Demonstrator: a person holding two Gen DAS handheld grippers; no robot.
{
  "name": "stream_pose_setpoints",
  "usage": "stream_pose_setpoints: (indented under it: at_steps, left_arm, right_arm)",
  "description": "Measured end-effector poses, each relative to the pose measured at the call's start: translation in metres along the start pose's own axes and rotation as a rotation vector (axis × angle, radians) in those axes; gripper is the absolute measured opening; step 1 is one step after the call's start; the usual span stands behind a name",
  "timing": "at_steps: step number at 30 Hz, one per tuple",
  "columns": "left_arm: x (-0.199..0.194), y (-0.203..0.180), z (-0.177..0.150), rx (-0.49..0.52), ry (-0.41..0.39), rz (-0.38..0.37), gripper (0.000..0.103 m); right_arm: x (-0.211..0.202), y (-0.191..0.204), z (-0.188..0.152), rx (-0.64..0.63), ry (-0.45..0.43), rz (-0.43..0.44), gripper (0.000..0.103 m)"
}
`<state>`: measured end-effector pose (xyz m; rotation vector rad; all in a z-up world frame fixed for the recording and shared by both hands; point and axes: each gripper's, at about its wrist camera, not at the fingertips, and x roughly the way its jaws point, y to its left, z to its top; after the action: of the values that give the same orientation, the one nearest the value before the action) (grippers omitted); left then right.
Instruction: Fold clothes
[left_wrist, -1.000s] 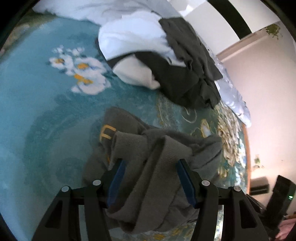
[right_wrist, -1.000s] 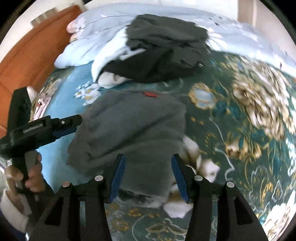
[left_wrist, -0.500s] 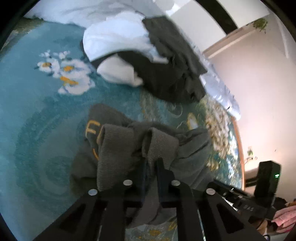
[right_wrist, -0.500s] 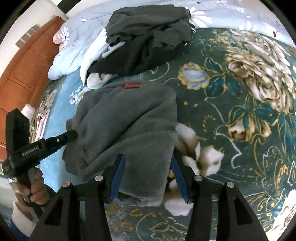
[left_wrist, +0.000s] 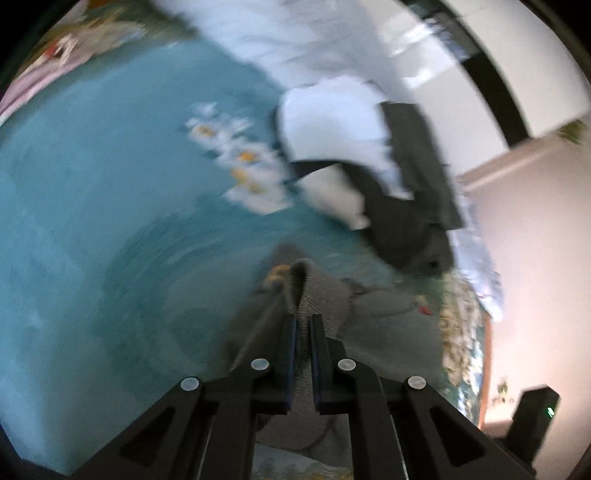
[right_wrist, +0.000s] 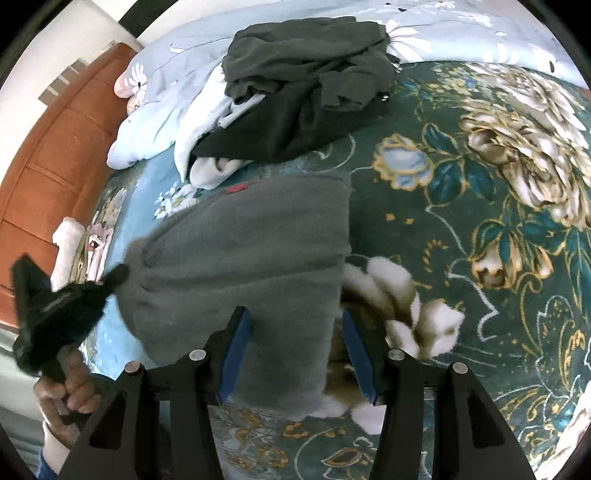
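Observation:
A grey sweater (right_wrist: 251, 266) lies spread on a teal floral blanket (right_wrist: 480, 229). My left gripper (left_wrist: 303, 325) is shut on a ribbed edge of the grey sweater (left_wrist: 317, 291) and pulls it taut; the view is blurred. It also shows in the right wrist view (right_wrist: 118, 275), held by a hand at the sweater's left edge. My right gripper (right_wrist: 295, 354) is open, its blue pads on either side of the sweater's near edge.
A pile of dark and white clothes (right_wrist: 295, 92) lies behind the sweater, also in the left wrist view (left_wrist: 369, 170). A light blue quilt (right_wrist: 443, 33) lies at the back. A wooden headboard (right_wrist: 55, 155) stands on the left.
My left gripper closed on the sweater's ribbed edge and has pulled it out to the left. The sweater lies more stretched. My right gripper stays open over the near edge.

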<state>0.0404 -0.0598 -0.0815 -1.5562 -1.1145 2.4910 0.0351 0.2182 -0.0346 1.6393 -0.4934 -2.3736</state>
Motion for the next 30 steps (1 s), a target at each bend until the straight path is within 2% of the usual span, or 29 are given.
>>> stream_pose_setpoints:
  at_steps: [4,8,11,14,16,18,21,23,25,28,30]
  left_arm:
    - [0.012,0.004,0.005,-0.007,0.033,0.078,0.008]
    - [0.023,0.016,0.005,-0.052,0.074,0.106,0.009]
    - [0.029,0.02,0.006,-0.066,0.092,0.11,0.01]
    - [0.029,0.018,0.005,-0.06,0.098,0.114,0.011]
    - [0.028,0.018,0.006,-0.062,0.096,0.106,0.011]
    - [0.026,0.018,0.005,-0.066,0.095,0.1,0.011]
    - [0.024,0.016,0.005,-0.064,0.095,0.102,0.011]
    - [0.023,0.014,0.004,-0.057,0.093,0.103,0.011]
    - [0.021,0.014,0.003,-0.057,0.096,0.095,0.012]
    - [0.023,0.012,0.002,-0.052,0.113,0.084,0.014]
    - [0.021,0.01,0.003,-0.042,0.109,0.085,0.014]
  right_arm:
    - [0.006,0.017,0.001,-0.052,-0.001,0.005,0.053]
    - [0.011,0.034,0.002,-0.105,-0.003,0.009,0.053]
    - [0.031,0.037,-0.002,-0.169,0.044,-0.065,0.053]
    - [0.041,0.031,-0.006,-0.185,0.083,-0.096,0.053]
    - [0.031,0.03,-0.006,-0.178,0.071,-0.088,0.053]
    - [0.007,0.037,-0.008,-0.203,-0.007,-0.114,0.053]
    - [-0.017,0.051,-0.014,-0.27,-0.077,-0.046,0.053]
    - [-0.014,0.057,-0.021,-0.299,-0.041,0.042,0.053]
    - [0.005,0.054,-0.03,-0.294,0.027,0.072,0.053]
    - [0.037,0.03,-0.036,-0.203,0.088,0.022,0.053]
    - [0.046,0.02,-0.037,-0.148,0.111,0.03,0.053]
